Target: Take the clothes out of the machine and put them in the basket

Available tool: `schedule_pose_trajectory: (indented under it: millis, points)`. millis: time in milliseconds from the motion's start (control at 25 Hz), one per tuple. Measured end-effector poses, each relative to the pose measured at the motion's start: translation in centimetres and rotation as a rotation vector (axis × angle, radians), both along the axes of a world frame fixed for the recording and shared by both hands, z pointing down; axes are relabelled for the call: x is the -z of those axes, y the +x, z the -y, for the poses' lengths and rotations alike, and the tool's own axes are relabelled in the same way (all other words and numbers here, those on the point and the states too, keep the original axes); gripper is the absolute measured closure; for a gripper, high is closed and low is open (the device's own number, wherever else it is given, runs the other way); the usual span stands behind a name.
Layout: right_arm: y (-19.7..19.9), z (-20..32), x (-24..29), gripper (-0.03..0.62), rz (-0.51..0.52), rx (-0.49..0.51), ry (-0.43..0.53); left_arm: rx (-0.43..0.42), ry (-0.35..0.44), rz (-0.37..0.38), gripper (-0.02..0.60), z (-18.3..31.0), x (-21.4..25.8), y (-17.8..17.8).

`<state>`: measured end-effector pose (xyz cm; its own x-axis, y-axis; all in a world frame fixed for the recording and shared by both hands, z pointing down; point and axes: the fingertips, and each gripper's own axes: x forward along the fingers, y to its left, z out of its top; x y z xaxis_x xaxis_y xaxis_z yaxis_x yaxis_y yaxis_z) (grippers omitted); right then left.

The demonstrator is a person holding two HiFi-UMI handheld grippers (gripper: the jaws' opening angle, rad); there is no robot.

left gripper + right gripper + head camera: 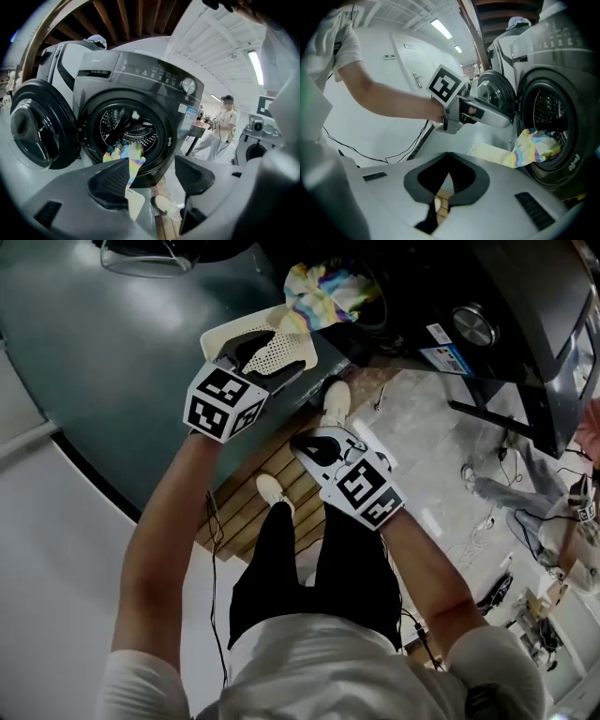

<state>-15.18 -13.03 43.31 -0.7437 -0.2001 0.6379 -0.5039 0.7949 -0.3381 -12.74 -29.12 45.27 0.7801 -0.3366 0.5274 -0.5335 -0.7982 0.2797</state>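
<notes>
Left tool (152, 176), jaws apart (nothing between), rainbow garment (125, 154) just ahead, hanging from the machine (140, 84); right tool (449, 157), jaws together.

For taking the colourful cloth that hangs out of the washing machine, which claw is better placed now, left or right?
Left, probably. The left claw is open and points at the colourful cloth hanging from the drum. The right claw is shut, empty and farther back from it.

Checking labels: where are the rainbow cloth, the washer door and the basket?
Rainbow cloth (536, 146): right gripper view, its bunched middle.
Washer door (33, 125): left gripper view, its glass window.
Basket (284, 355): head view, its perforated part.
</notes>
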Motion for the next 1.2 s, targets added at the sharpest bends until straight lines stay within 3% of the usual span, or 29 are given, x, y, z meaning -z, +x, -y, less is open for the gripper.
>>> schedule_pose_trajectory:
  millis: [200, 600, 720, 840, 1000, 1200]
  points:
    - [-0.7, 1.7, -5.9, 0.59, -0.013, -0.014, -0.045, -0.031, -0.046, 0.016, 0.261, 4.0, -6.3, 2.5]
    - [-0.5, 4.3, -16.2, 0.591, -0.096, -0.027, -0.09, -0.064, -0.043, 0.033, 0.225, 11.1, -14.1, 8.1]
    - [-0.9, 3.4, -19.0, 0.589, -0.124, 0.045, -0.095, -0.078, -0.035, 0.061, 0.212, 13.0, -16.6, 9.7]
    - [-1.3, 3.4, -19.4, 0.591, -0.152, 0.126, -0.058, -0.076, -0.033, 0.079, 0.203, 14.6, -18.7, 11.0]
    - [-1.0, 4.4, -19.2, 0.589, -0.138, 0.116, -0.023, -0.069, -0.013, 0.138, 0.184, 16.4, -21.1, 12.7]
    - [0.2, 4.2, -20.1, 0.591, -0.138, 0.118, -0.052, -0.045, -0.009, 0.233, 0.161, 18.4, -24.7, 13.8]
